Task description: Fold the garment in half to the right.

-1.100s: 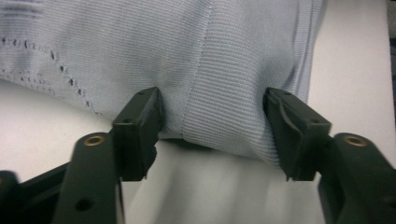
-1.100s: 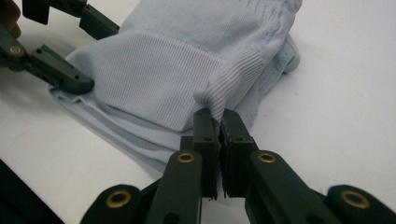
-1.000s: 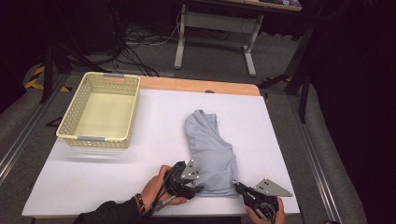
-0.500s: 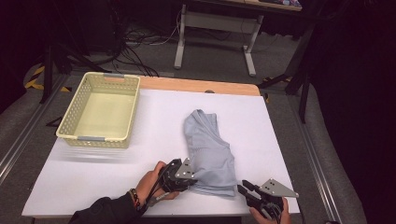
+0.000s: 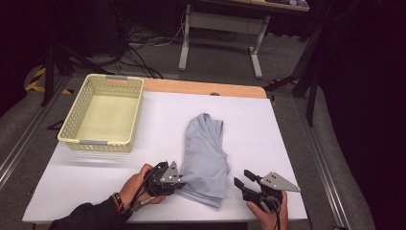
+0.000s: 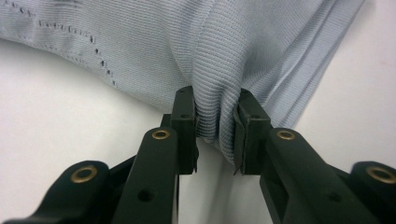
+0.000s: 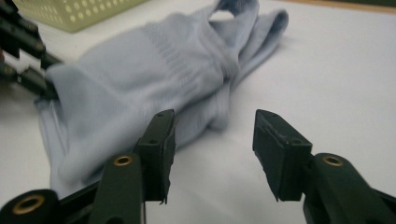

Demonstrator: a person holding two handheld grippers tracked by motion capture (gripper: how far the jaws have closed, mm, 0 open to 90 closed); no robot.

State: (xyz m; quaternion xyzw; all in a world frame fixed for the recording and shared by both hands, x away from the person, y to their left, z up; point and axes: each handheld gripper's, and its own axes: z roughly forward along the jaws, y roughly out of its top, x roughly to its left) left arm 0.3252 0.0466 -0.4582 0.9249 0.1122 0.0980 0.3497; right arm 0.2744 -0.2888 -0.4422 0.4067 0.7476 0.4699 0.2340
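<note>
The light blue garment [image 5: 206, 155] lies folded lengthwise in the middle of the white worktop [image 5: 268, 124], its near end toward the person, with the pale yellow basket [image 5: 103, 115] well apart at the far left. The left gripper [image 6: 217, 135] is clamped on a bunched fold at the garment's near left edge; in its own view the cloth is pinched between both pads. The right gripper [image 7: 212, 144] stands just beside the near right edge with its jaws apart and nothing between them; they have just been opening, and the cloth lies off to the left of its left pad. The step in hand looks like taking a second hold so the near end can be lifted and folded or carried. To do it well, the right gripper should probably slide in low along the worktop until the edge sits deep between the pads, catching all layers, before closing. The left should keep its pinch without tugging, so the fold stays neat.
</note>
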